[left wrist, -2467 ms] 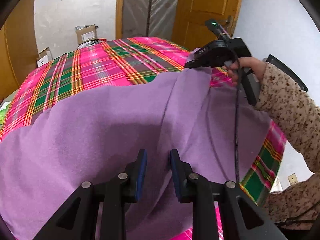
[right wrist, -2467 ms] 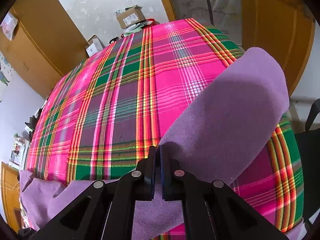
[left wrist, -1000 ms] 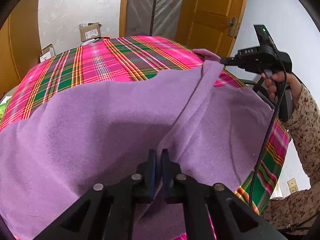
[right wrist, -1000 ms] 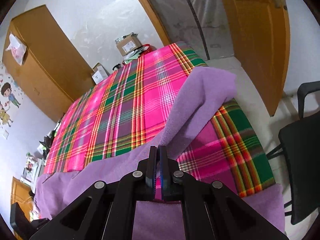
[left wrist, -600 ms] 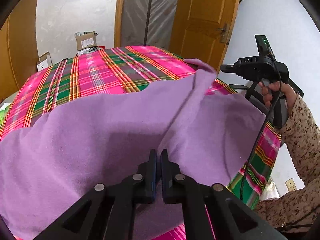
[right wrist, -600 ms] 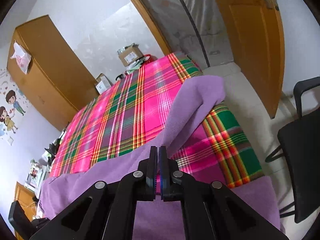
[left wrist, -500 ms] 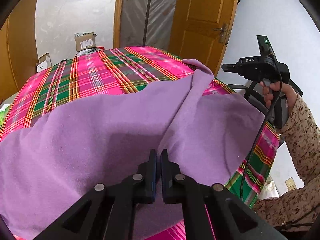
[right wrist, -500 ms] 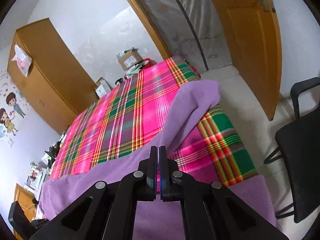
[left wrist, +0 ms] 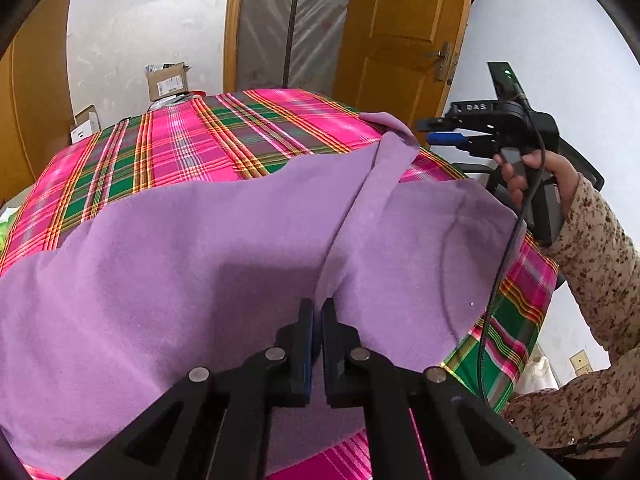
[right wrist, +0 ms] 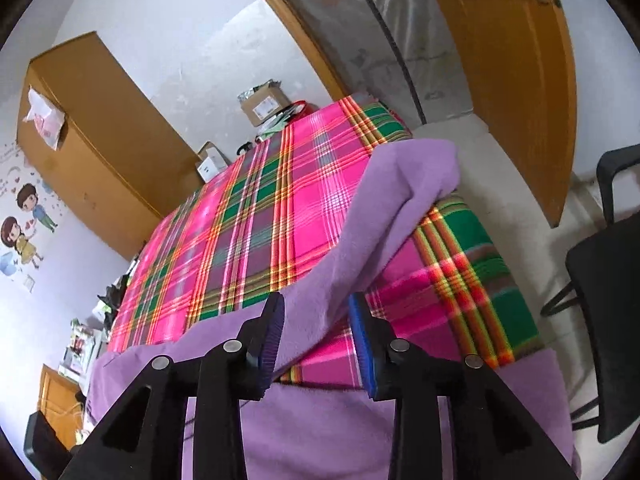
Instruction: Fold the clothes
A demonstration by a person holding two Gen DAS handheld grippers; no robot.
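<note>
A purple fleece garment lies spread over the near half of a table under a pink and green plaid cloth. My left gripper is shut on a raised ridge of the purple fabric near the front. A long purple sleeve runs from that ridge to the table's far right corner. My right gripper hangs over that sleeve with its jaws opening; the fabric lies between the fingers without being pressed. Seen from the left wrist, the right gripper is held by a hand just off the sleeve's end.
A black chair stands off the table's right edge. An orange door and a plastic-covered doorway are behind the table. Cardboard boxes sit beyond the far edge, and a wooden wardrobe stands at the left. A patterned sleeve reaches in from the right.
The right gripper's jaws have parted and let go of the purple sleeve, which now lies slack at the table's corner. The left gripper stays shut on the fabric ridge.
</note>
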